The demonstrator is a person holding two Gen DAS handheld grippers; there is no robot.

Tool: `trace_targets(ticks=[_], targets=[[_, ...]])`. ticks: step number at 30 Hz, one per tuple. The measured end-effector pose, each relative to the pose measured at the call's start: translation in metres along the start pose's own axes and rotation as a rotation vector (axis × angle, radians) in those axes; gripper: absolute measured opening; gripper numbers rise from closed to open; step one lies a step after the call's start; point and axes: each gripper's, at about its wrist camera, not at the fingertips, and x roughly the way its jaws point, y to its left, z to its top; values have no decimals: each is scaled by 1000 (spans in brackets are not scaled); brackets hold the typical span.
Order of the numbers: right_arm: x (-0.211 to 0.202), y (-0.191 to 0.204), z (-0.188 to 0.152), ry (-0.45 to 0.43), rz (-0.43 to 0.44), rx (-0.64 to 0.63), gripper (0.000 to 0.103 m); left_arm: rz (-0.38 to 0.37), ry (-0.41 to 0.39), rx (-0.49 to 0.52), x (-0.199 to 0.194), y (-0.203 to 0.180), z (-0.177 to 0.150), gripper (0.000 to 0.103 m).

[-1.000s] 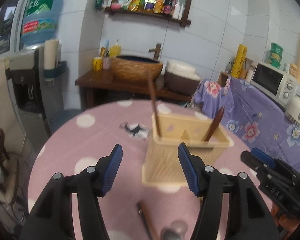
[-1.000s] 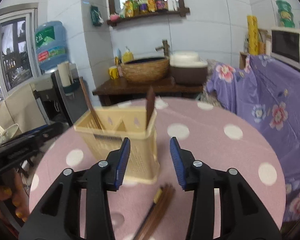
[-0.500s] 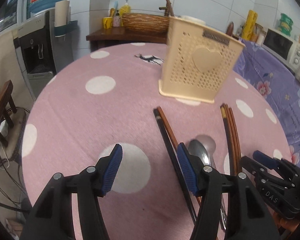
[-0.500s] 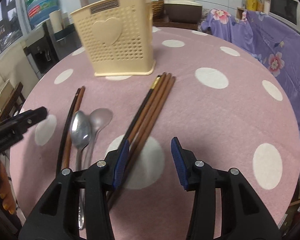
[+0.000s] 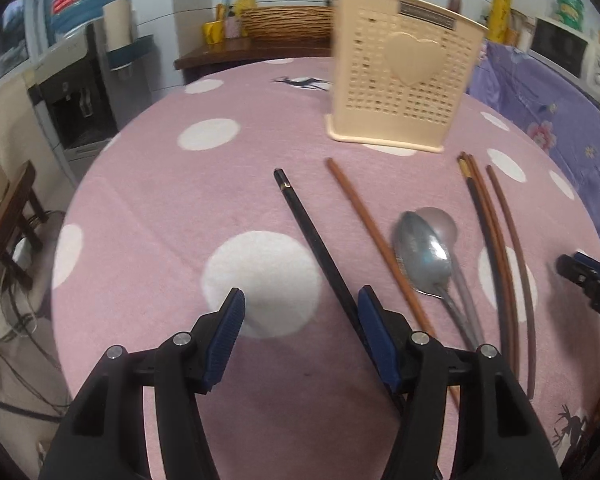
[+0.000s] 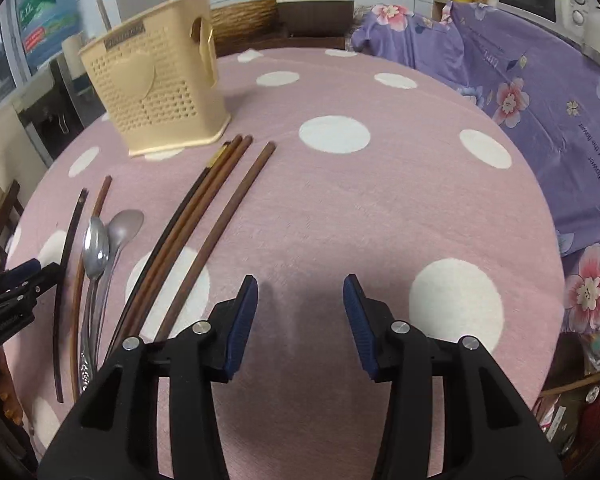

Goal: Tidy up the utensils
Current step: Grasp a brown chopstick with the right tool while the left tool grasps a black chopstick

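we see the cream utensil holder (image 6: 160, 80) upright on the table (image 6: 380, 208), two brown handles poking out. chopsticks (image 6: 204, 208) and spoons (image 5: 428, 256) lie loose before it. left hand-held gripper (image 5: 300, 334) and right hand-held gripper (image 6: 300, 320) both released, empty.

The utensil holder (image 5: 404, 76) stands upright on the table (image 5: 148, 208), with two utensils standing in it. In front of the holder, lying on the table, a single dark chopstick (image 5: 316, 240) sits furthest left, then a lone chopstick (image 5: 374, 236) just right of it. Two spoons (image 5: 428, 248) lie side by side directly before the holder. Right of the spoons lies a bundle of chopsticks (image 5: 490, 236), and one separate chopstick (image 5: 514, 240) lies beside it, furthest right.
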Motion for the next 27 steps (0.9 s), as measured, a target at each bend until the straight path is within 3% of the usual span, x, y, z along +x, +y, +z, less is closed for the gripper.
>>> trace_targets(ticks=[5, 11, 15, 21, 27], targets=[[3, 10, 6, 9, 85, 33, 46, 3, -17, -47, -2, 10, 8, 58], [9, 25, 17, 11, 103, 49, 46, 8, -30, -90, -1, 18, 17, 58], [16, 29, 29, 13, 89, 69, 43, -25, -7, -122, 7, 21, 27, 58], [36, 40, 50, 45, 34, 68, 29, -7, -8, -119, 14, 17, 36, 56], [57, 39, 63, 74, -3, 127, 24, -5, -3, -148, 20, 20, 38, 53]])
